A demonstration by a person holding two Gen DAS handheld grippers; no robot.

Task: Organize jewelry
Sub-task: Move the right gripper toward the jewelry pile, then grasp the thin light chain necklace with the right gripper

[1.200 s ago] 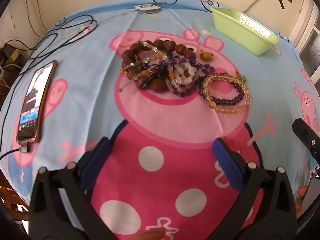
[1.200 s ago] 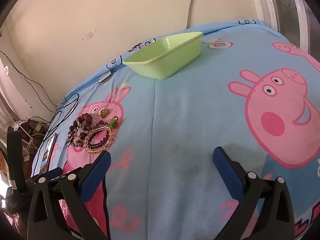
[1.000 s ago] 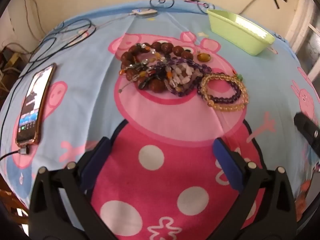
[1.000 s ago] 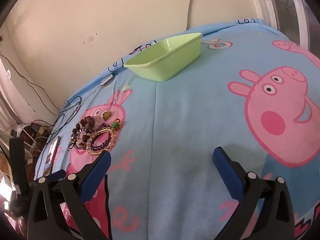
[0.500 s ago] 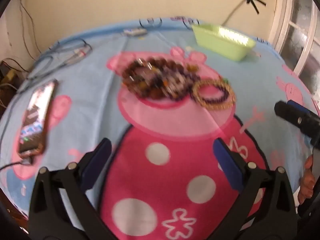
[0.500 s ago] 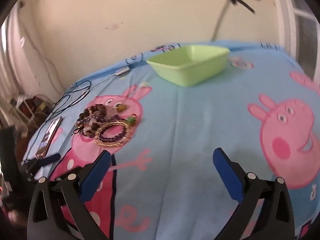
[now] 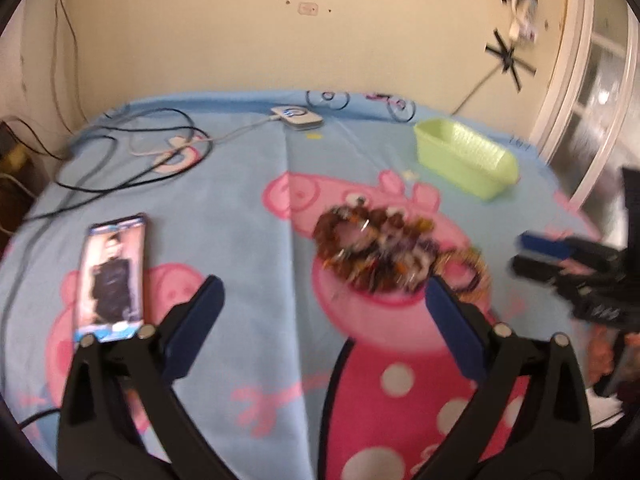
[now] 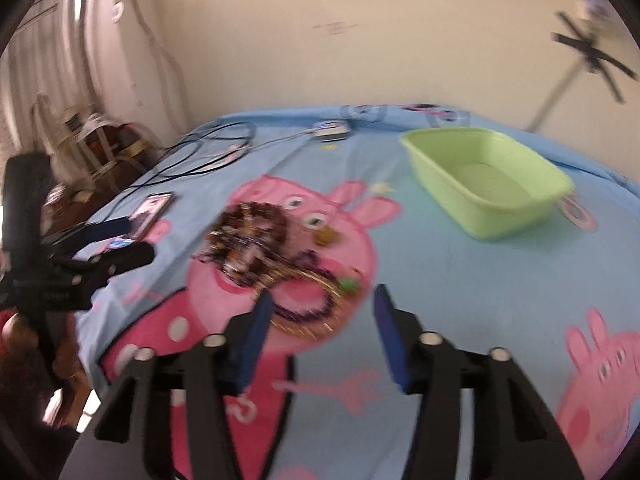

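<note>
A heap of bead bracelets lies on the pink pig print of the blue cloth; it also shows in the right wrist view, with a gold and a purple bracelet at its near edge. A light green tub stands empty at the back right, also in the left wrist view. My left gripper is open and empty, above the cloth just short of the heap. My right gripper is open, narrower than before, empty, right in front of the gold bracelet. Both views are blurred.
A phone with a lit screen lies left of the heap. Black and white cables and a small white device lie at the back left. The wall runs behind the table, a window frame to the right.
Both grippers have swung and risen, the left one turning left, the right one turning left toward the heap. The right gripper's fingers have come closer together. The jewelry and tub have not moved.
</note>
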